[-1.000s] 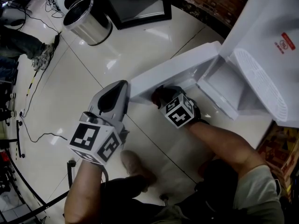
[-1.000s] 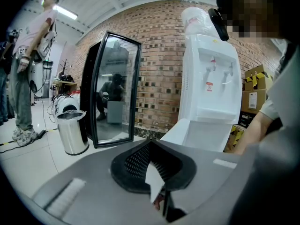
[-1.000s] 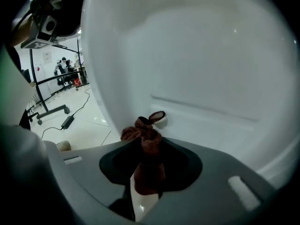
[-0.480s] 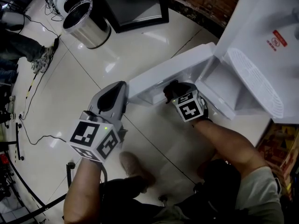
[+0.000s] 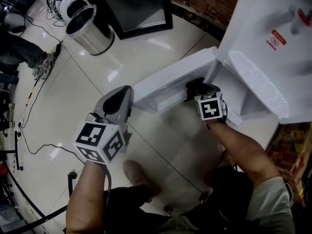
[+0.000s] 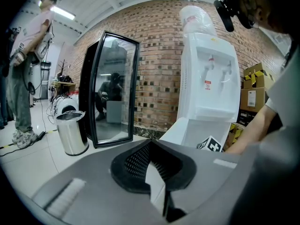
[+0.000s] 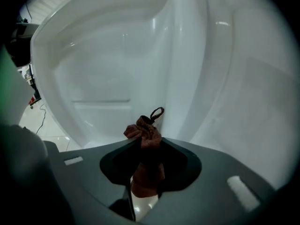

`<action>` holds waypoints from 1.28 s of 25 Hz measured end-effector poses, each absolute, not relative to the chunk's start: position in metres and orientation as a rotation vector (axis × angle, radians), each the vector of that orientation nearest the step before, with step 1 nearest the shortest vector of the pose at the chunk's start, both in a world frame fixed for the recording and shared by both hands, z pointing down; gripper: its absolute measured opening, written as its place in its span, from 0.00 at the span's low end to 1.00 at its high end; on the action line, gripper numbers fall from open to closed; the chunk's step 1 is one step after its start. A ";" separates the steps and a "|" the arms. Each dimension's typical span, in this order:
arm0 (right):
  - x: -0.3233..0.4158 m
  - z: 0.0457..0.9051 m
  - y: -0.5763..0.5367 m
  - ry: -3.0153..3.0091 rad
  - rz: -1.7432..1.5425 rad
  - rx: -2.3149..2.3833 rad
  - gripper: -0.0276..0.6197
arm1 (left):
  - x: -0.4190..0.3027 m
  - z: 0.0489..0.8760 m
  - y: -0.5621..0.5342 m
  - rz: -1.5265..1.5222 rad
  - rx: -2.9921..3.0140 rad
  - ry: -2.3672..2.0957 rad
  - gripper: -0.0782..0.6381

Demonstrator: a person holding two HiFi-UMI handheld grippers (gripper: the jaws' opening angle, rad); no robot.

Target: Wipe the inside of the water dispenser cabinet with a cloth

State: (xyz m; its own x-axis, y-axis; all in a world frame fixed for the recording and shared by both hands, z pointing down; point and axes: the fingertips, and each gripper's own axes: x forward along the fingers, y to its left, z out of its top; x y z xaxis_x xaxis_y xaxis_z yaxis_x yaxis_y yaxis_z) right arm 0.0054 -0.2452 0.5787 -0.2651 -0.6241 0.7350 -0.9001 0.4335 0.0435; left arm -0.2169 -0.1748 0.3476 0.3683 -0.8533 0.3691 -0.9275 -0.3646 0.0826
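The white water dispenser (image 5: 273,38) stands at the right with its low cabinet door (image 5: 165,79) swung open. My right gripper (image 5: 195,87) reaches in at the hinge side of the door, close to the cabinet opening. In the right gripper view it (image 7: 146,142) is shut on a bunched brown cloth (image 7: 146,134), whose loop sticks out toward the white inner wall (image 7: 117,64). I cannot tell whether the cloth touches the wall. My left gripper (image 5: 126,92) hovers shut and empty by the door's outer end, and in its own view its (image 6: 157,172) jaws are closed.
A steel trash bin (image 5: 90,26) and a black-framed glass panel (image 5: 141,6) stand on the tiled floor at the back. A person's legs (image 5: 22,48) are at the far left, with cables (image 5: 29,130) along the floor. Cardboard boxes (image 6: 255,86) sit beside the dispenser.
My right gripper has slid to the right along the open door toward the cabinet and rolled, with the cloth still in it. The left gripper has stayed put.
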 end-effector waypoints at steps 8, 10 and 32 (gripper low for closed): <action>0.055 0.578 -0.250 -1.872 0.530 1.417 0.23 | -0.214 0.347 -0.172 0.384 2.371 -1.551 0.11; 0.058 0.580 -0.254 -1.880 0.548 1.434 0.23 | -0.214 0.347 -0.172 0.381 2.377 -1.547 0.11; -0.136 0.589 -0.108 -2.285 0.180 0.393 0.24 | -0.213 0.346 -0.172 0.368 2.383 -1.538 0.11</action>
State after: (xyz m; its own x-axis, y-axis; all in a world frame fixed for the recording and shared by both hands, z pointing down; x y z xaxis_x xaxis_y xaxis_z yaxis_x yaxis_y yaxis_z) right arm -0.1362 -0.1077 0.5888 -0.6372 -0.2233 0.7377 -0.3361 0.9418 -0.0051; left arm -0.2132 -0.1717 0.3462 0.4002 -0.8429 0.3596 -0.9144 -0.3932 0.0960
